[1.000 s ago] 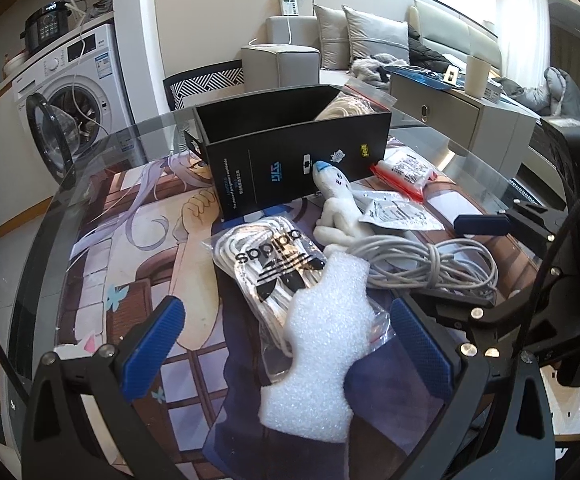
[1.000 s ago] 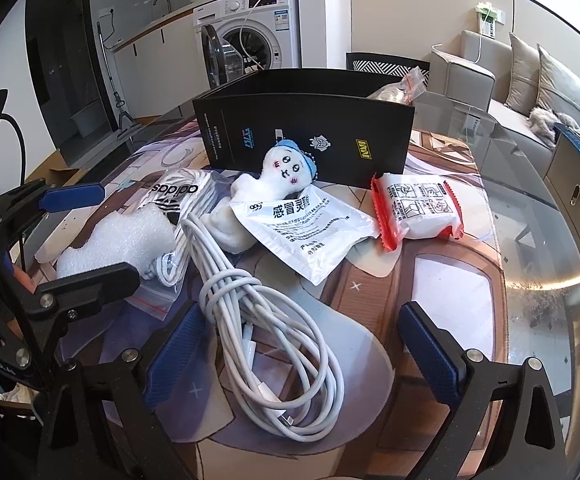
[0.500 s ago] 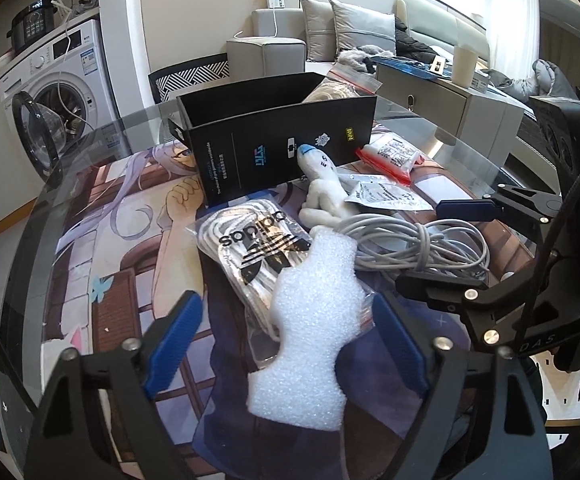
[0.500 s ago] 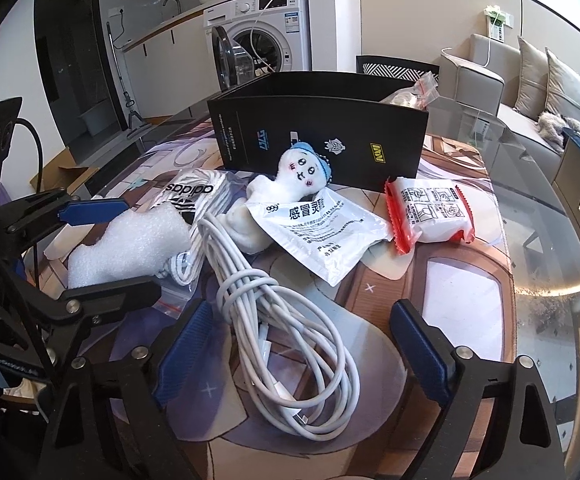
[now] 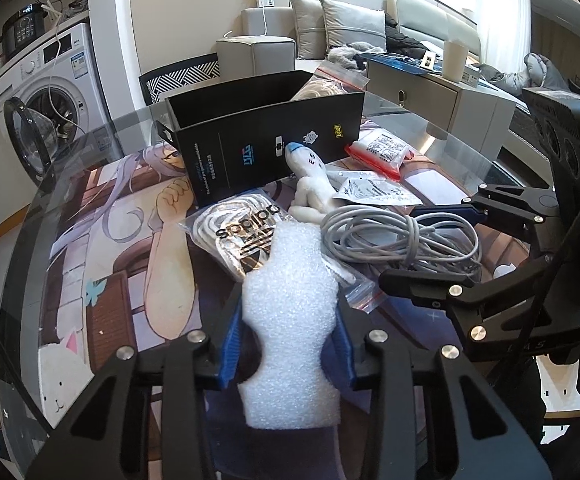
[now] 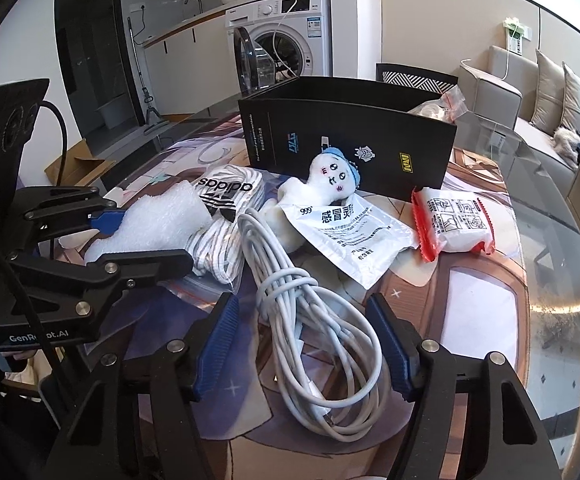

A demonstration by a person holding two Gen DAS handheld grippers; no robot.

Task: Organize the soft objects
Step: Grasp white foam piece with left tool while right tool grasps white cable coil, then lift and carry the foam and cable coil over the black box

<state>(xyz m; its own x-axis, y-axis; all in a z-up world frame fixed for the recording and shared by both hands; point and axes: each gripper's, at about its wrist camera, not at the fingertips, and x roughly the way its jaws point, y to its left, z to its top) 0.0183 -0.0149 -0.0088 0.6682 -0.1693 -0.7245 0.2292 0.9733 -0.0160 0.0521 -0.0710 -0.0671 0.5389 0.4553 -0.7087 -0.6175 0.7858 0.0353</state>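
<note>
A glass table [image 5: 69,184] in a living room carries clutter before one black box [image 5: 265,140]. The left tool [image 5: 287,340] is clamped on one foam piece [image 5: 290,292], lying over one adidas bag [image 5: 245,228]. The right tool [image 6: 306,344], jaws apart, straddles one cable bundle [image 6: 310,300]. Judging by this, a lift might drag the bag or snag loops.

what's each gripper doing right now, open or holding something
Left gripper: shut on the white foam piece.
Right gripper: open, its fingers either side of the white cable bundle, not gripping it.
</note>
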